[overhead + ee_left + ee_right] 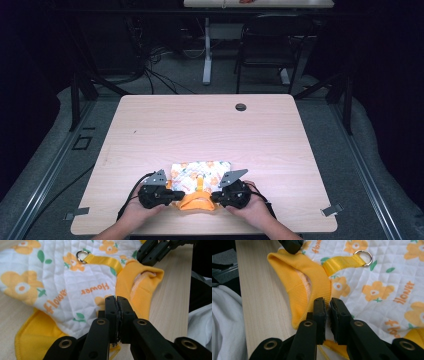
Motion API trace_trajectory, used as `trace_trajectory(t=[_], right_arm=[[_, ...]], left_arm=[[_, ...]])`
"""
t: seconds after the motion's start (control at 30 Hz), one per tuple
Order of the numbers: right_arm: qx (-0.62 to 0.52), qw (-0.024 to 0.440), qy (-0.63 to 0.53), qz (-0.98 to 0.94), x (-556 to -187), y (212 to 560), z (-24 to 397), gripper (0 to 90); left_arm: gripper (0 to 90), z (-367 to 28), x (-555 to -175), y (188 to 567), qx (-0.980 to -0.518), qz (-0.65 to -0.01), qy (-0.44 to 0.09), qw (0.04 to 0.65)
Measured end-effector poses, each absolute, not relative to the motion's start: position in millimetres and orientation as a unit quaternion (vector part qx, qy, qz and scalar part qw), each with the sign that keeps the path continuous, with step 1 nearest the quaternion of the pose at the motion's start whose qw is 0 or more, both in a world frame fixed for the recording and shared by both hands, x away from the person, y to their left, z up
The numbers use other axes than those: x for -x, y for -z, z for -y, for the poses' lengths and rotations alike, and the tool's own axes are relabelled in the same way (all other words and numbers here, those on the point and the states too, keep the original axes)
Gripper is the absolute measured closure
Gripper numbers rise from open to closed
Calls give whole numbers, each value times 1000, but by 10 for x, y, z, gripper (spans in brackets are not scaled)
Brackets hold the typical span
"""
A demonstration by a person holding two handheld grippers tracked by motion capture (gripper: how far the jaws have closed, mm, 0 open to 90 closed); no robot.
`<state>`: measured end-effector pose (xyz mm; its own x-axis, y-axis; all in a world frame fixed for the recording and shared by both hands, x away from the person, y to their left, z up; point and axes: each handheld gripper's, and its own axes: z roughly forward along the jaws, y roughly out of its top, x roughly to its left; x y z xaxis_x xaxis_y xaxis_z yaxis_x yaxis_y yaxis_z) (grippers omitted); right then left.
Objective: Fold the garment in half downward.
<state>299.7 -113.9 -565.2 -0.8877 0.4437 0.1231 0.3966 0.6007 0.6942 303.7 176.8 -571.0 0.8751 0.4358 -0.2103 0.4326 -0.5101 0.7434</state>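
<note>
Currently the work item is a small quilted garment [200, 175], white with orange flowers and "flower" lettering, trimmed in yellow ribbed knit; it looks like a pet vest. It lies flat on the near middle of the counter [210, 125], its yellow collar [196, 201] toward the person's edge. A yellow webbing strap [342, 263] with a metal D-ring [364, 257] runs up the back from the collar.

Left gripper [116, 302]: jaws pressed together on the fabric at the seam where quilted panel meets yellow collar; held cloth shows at the tips. Right gripper [327, 305]: jaws nearly together, a narrow gap between them with yellow rib knit pinched in it, at the opposite side of the collar. Seen from above, the two grippers sit just beside each other, left one [157, 192] and right one [232, 192] flanking the collar, each cupped in a hand.

Step in hand, as judged: both collar corners taken, garment not yet lifted or folded; the body of the vest lies spread and flat.

Next move probably calls for both hands acting together, raising or carrying the collar edge evenly toward the far hem. Grip is shallow on thick rib knit, so slippage on one side is the likely fault; keep tension equal and the strap clear of the fold.
</note>
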Motion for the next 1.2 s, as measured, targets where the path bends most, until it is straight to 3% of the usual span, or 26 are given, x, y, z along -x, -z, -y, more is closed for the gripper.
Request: trace_trajectory(t=[1.2], right_arm=[[-254,51,-374,-890,-3221,5682,1098,827]], left_arm=[[885,-1729,-3268,5768,-861,-289,-30,418]])
